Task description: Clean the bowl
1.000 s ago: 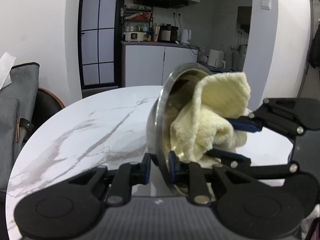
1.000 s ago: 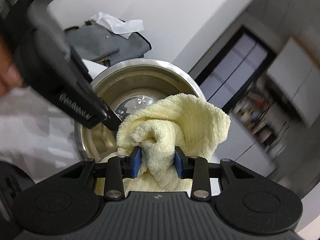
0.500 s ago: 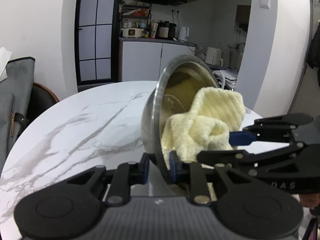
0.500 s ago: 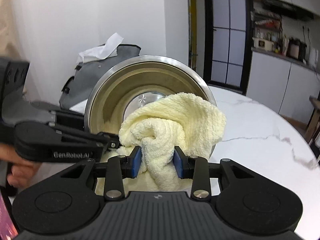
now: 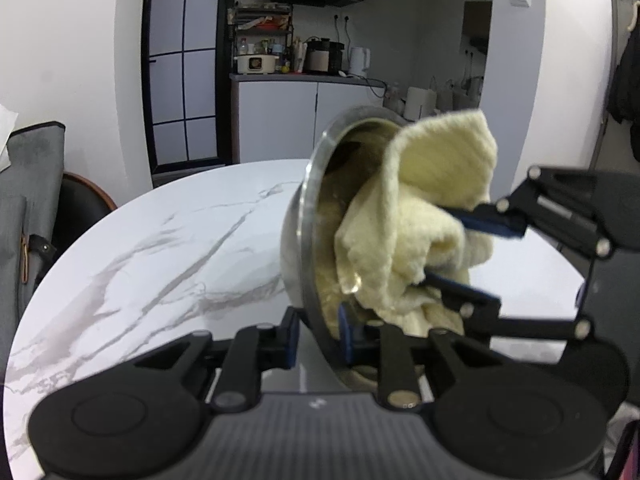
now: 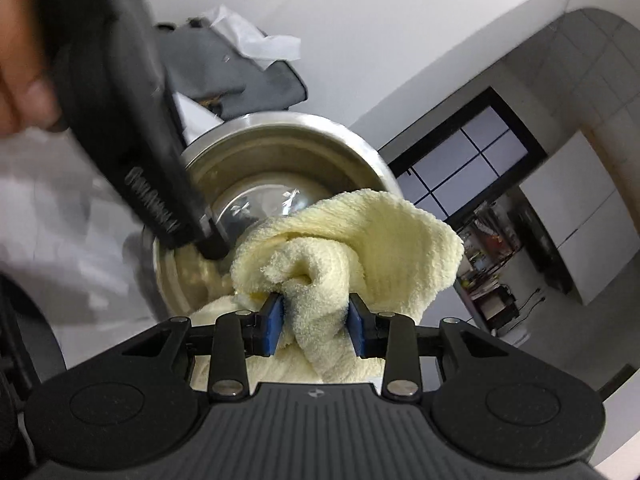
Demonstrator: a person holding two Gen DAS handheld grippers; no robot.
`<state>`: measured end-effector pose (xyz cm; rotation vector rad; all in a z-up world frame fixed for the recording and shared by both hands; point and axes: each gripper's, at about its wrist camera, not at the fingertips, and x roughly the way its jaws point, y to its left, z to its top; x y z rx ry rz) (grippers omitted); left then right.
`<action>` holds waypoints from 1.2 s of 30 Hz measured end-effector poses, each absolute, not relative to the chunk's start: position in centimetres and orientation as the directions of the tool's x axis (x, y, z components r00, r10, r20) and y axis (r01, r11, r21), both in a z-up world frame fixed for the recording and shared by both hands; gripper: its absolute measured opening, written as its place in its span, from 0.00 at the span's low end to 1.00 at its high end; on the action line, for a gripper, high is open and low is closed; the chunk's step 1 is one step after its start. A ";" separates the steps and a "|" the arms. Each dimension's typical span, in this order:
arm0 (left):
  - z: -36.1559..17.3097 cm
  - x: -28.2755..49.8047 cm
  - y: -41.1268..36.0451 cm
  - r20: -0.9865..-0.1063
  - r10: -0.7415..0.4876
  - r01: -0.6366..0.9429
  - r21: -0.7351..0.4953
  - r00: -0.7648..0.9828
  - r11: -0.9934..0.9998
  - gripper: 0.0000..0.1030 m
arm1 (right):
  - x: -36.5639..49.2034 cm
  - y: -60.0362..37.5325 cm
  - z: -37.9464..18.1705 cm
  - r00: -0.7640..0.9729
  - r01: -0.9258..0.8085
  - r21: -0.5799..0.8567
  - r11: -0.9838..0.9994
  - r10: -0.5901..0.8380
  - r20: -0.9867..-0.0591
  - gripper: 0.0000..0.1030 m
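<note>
A steel bowl [image 5: 306, 216] is held tipped on its side above the marble table [image 5: 160, 248], its mouth turned to the right. My left gripper [image 5: 318, 336] is shut on the bowl's lower rim, one blue pad outside and one inside. A pale yellow cloth [image 5: 424, 220] is bunched inside the bowl's mouth. My right gripper [image 5: 460, 248] reaches in from the right, shut on that cloth. In the right wrist view the cloth [image 6: 352, 248] is pinched between the blue pads of the right gripper [image 6: 316, 322], pressed into the bowl [image 6: 280, 160]. The left gripper's arm [image 6: 132, 120] crosses the bowl's left side.
A person's hand [image 6: 24, 80] grips the left tool. A grey bag [image 5: 28, 200] with white paper stands at the table's left. Kitchen cabinets and a counter with appliances [image 5: 304, 60] lie behind, with a dark-framed glass door [image 5: 184, 68] to their left.
The right gripper has rolled and swung with the cloth inside the bowl, down and round, then back up. The bowl stays tipped in the left gripper, which has hardly moved.
</note>
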<state>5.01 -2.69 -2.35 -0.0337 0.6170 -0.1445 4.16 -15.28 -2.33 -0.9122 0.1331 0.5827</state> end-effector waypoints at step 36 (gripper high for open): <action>-2.5 4.5 -3.7 -0.570 -0.111 0.149 0.021 0.814 0.989 0.18 | 4.0 -17.1 -1.9 0.817 -0.560 -0.644 0.521 0.476 -0.326 0.33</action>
